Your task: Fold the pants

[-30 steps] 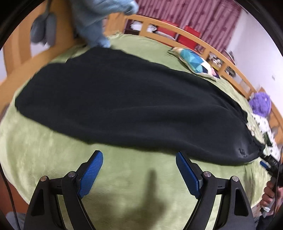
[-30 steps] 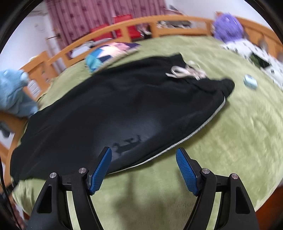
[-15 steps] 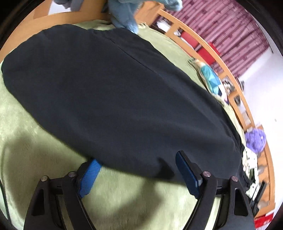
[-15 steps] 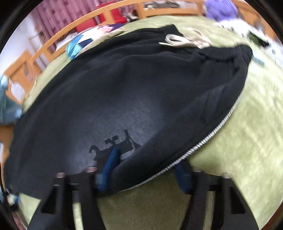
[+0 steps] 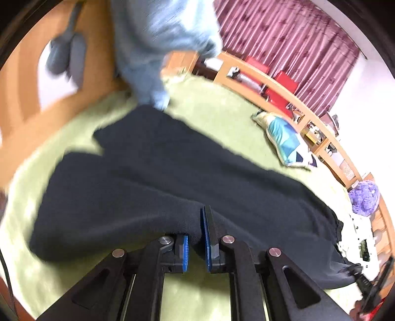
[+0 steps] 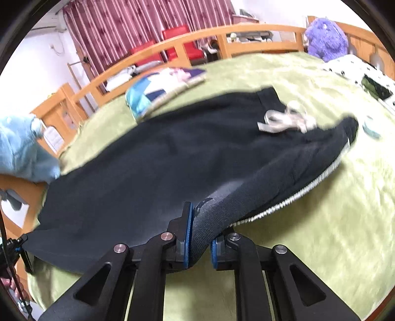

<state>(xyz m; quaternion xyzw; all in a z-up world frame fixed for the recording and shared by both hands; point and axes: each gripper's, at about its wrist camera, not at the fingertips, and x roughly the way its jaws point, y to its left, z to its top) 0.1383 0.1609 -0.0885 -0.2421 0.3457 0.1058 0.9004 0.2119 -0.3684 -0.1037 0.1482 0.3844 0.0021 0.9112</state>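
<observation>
Pinching the black pants [image 5: 153, 172] with both tools. My left hand-held gripper [image 5: 196, 243] has just closed its jaws, and a fold of the pants' near edge is clamped between the blue pads [image 5: 205, 237], the cloth bunched up there. My right hand-held gripper [image 6: 200, 243] has just closed too, squeezing a thick roll of the near edge, right by the white-trimmed hem [image 6: 303, 191] that runs off to the right in its view.

Pants lie spread lengthwise across the green blanket [image 6: 321, 234] on the bed, legs towards the left of the right wrist view, waistband with the pale drawstring [image 6: 284, 121] towards the right. Near edge is lifted off the blanket at both grips; the rest rests flat.

Wooden bed rail [image 6: 197, 42] runs round the far side. A patchwork cushion [image 5: 286, 140] sits on the blanket beyond the pants, apart from them. Light blue garment [image 5: 158, 44] hangs blurred at the top of the left wrist view, its lower end just by the pants' far end. Purple plush toy [image 6: 325, 39] by the rail at the far corner. Maroon curtain [image 6: 138, 22] behind. Small pale blue item [image 6: 371, 128] on the blanket just past the waistband; too blurred to name.
</observation>
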